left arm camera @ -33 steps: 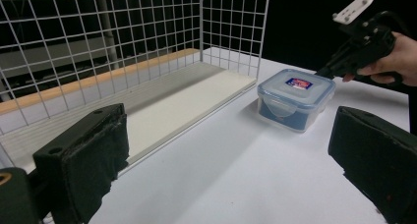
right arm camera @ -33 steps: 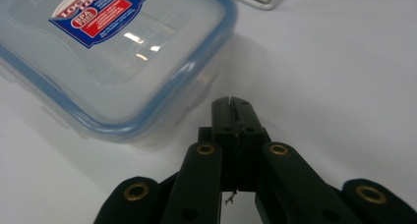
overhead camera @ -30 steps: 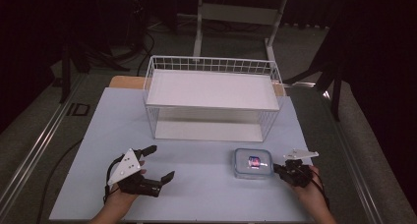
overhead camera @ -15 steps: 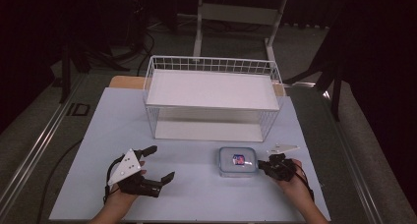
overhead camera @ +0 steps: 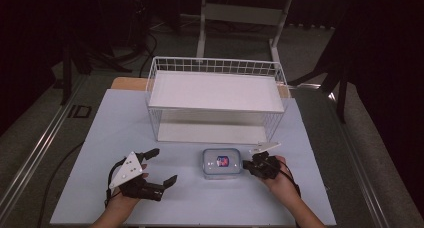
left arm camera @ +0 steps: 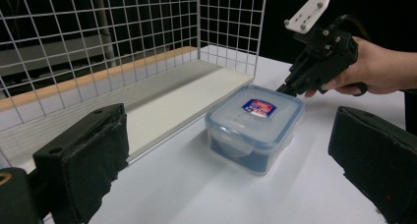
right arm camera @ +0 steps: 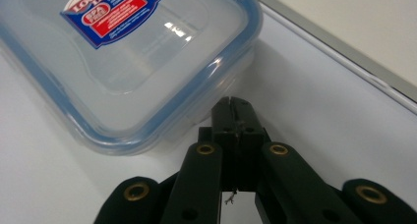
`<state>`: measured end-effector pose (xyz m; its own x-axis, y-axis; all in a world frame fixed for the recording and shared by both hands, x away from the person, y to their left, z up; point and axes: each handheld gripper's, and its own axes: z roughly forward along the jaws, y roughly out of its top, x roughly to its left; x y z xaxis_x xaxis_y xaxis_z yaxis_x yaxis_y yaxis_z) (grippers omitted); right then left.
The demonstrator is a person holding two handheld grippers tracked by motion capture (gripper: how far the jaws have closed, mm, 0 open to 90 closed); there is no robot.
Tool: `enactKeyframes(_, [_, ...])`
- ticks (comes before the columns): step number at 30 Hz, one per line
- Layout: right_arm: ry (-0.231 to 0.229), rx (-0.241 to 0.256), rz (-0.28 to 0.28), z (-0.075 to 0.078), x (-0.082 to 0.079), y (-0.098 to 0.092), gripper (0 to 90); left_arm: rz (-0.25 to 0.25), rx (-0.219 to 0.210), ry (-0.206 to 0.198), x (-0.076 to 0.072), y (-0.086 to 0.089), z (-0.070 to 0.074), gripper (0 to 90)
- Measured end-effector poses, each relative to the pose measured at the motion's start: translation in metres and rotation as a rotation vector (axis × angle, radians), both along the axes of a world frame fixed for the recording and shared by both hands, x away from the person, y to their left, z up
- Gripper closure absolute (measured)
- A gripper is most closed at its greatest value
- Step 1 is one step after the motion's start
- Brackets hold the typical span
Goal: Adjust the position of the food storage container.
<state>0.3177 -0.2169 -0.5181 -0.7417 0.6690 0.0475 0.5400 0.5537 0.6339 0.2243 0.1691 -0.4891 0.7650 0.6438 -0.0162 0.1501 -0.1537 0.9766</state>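
From above, the container (overhead camera: 221, 163) sits on the surface (overhead camera: 90, 138) just before the wire basket (overhead camera: 216, 99), my right gripper (overhead camera: 250, 164) at its edge. My left gripper (left arm camera: 221, 184) gapes, empty. My right fingers (right arm camera: 231, 111) are clenched together against the rim: rigid, slick, probably light plastic; I'd grip across its walls.
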Motion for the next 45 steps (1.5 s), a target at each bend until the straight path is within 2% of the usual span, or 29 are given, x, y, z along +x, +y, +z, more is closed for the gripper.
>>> enactKeyframes(4, [-0.005, -0.012, 0.024, 0.000, -0.001, 0.009, 90.0, -0.002, 0.004, 0.000, 0.000, 0.000, 0.000, 2.8])
enactKeyframes(9, [-0.013, -0.004, 0.010, 0.002, -0.001, 0.005, 90.0, -0.004, 0.007, 0.000, 0.000, 0.000, 0.000, 2.8])
enactKeyframes(14, [0.008, 0.018, -0.008, 0.001, -0.003, 0.001, 90.0, -0.004, 0.006, 0.003, 0.000, 0.000, -0.001, 2.8])
enactKeyframes(22, [0.010, -0.009, 0.028, 0.000, -0.002, 0.018, 90.0, -0.005, 0.008, 0.007, 0.000, -0.002, -0.001, 2.8])
enactKeyframes(33, [0.012, 0.011, 0.062, -0.002, 0.001, 0.039, 90.0, -0.008, 0.010, 0.017, 0.000, -0.002, -0.003, 2.8])
enactKeyframes(38, [0.005, 0.005, 0.065, -0.001, 0.001, 0.041, 89.7, -0.011, 0.016, 0.014, 0.001, -0.003, -0.004, 2.8])
enactKeyframes(41, [-0.001, -0.001, 0.061, 0.000, -0.001, 0.039, 84.8, -0.011, 0.006, 0.019, 0.000, -0.002, -0.003, 2.8])
enactKeyframes(42, [-0.023, 0.007, 0.066, 0.003, -0.004, 0.034, 78.6, -0.009, 0.007, 0.018, 0.001, -0.001, -0.003, 2.8])
enactKeyframes(45, [-0.050, 0.022, 0.045, 0.010, -0.009, 0.025, 67.9, -0.005, 0.004, 0.028, 0.003, -0.001, -0.003, 2.8])
